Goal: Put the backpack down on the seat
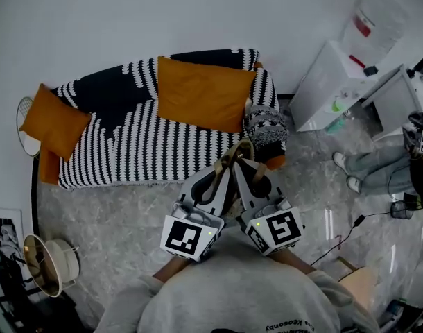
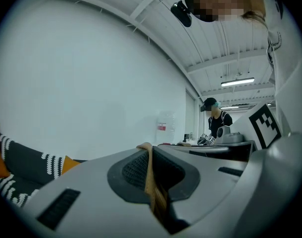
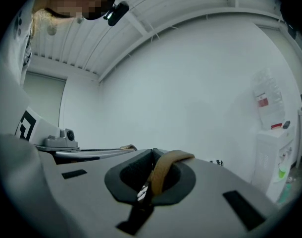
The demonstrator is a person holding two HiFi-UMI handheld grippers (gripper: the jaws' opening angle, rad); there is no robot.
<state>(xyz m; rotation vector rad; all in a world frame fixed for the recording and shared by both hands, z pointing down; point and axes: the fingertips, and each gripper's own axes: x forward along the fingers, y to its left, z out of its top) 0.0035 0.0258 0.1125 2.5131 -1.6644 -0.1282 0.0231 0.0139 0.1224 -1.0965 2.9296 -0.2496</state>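
The backpack [image 1: 265, 132], knitted black and white with an orange base, hangs by its tan strap [image 1: 238, 148] at the right end of the striped sofa [image 1: 128, 144]. Whether it rests on the seat I cannot tell. My left gripper [image 1: 227, 162] and right gripper [image 1: 243, 159] meet side by side just in front of the sofa, both shut on that strap. In the left gripper view the tan strap [image 2: 152, 180] is pinched between the jaws of the left gripper [image 2: 150, 150]. In the right gripper view the strap [image 3: 165, 168] loops over the closed jaws of the right gripper [image 3: 152, 155].
Two orange cushions [image 1: 201, 92] [image 1: 53, 121] lie on the sofa. A white water dispenser [image 1: 333, 78] stands at the back right, and a person [image 1: 378, 166] stands beside it. A cable [image 1: 344, 233] runs across the marble floor. A lamp [image 1: 48, 263] stands at the front left.
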